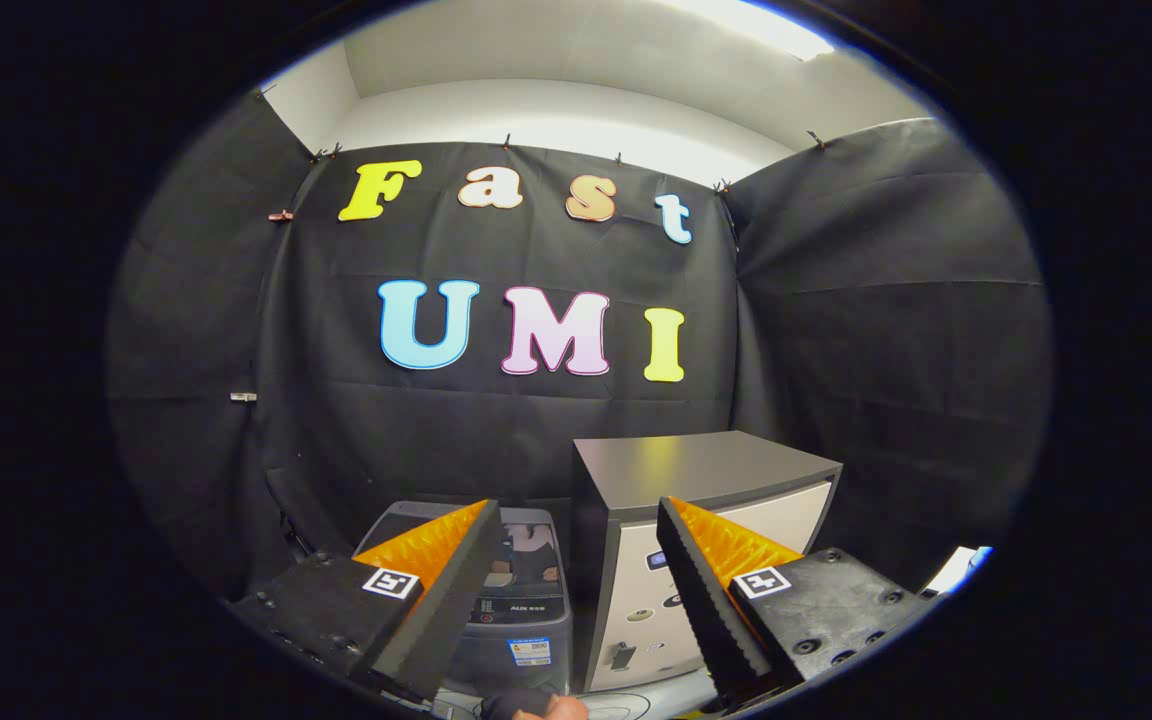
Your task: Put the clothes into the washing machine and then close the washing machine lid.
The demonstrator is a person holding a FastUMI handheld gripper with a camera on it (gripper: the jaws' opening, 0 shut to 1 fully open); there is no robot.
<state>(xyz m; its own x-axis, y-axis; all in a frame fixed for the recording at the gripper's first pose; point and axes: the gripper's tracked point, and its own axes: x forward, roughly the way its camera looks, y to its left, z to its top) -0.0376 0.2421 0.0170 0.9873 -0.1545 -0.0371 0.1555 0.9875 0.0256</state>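
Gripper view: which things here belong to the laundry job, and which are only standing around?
Job: washer, lid shut; hand-held gripper, open, holding nothing, washer beyond its fingers.
Not job: cabinet beside the washer; dark thing below the fingers, cannot tell what.

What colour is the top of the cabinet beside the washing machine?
Dark grey, over a cream front; clearest in the gripper view. The cabinet stands beyond the open gripper, beside the washing machine.

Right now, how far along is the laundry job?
Nothing looks done. The gripper is open and holds nothing, well back from the washing machine, which stands beside a cabinet. I cannot tell whether its lid is up. Left: loading the clothes and closing the lid.
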